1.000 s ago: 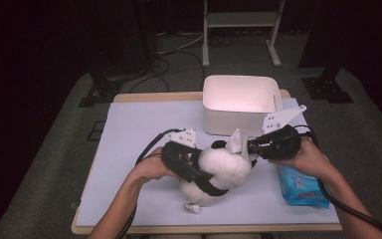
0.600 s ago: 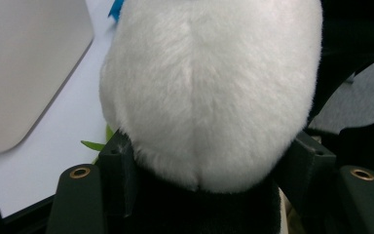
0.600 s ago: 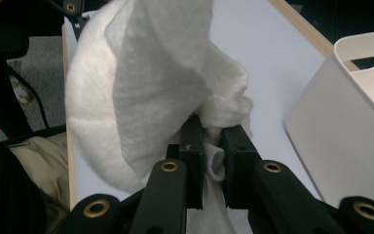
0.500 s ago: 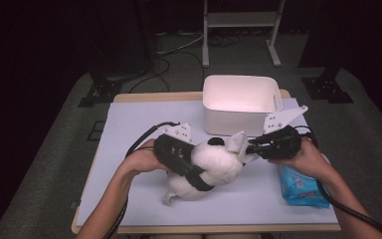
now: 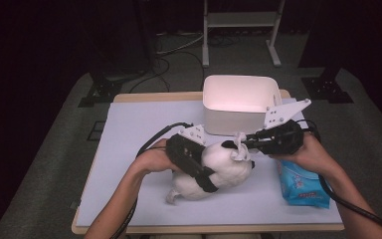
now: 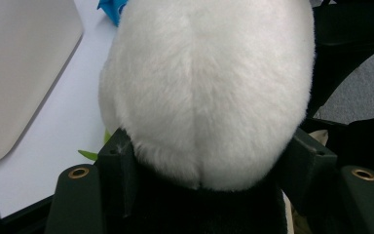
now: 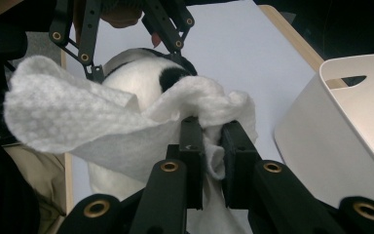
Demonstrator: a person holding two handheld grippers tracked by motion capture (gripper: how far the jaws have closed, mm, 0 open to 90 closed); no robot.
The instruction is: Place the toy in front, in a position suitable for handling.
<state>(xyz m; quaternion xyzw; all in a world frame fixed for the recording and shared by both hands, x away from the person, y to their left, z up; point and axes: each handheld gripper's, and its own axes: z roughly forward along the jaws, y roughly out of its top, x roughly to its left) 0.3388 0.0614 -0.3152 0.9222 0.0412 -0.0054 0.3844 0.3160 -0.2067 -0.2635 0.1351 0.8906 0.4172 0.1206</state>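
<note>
A: High view. What is noted?

B: A white plush toy [image 5: 219,172] is clamped on the table [image 5: 129,129] by the left gripper [image 5: 199,167], just before the white bin [image 5: 238,102]. A blue wipes pack [image 5: 301,184] lies right of it.

A: Left gripper view?

B: The plush [image 6: 204,92] is squeezed between both jaws, which have just been closing.

A: Right gripper view?

B: A white wipe [image 7: 97,126] is pinched by the right gripper [image 7: 209,134] and draped against the plush [image 7: 141,73].

Plush toy [image 6: 204,92]: short white pile, soft, matt, with black fur patches. Wipe [image 7: 92,122]: white nonwoven cloth, embossed, crumpled. Bin [image 5: 238,102]: smooth matt white plastic. Pack [image 5: 298,181]: glossy blue film. Surface [image 5: 129,129]: matt pale sheet, wood edge.
</note>
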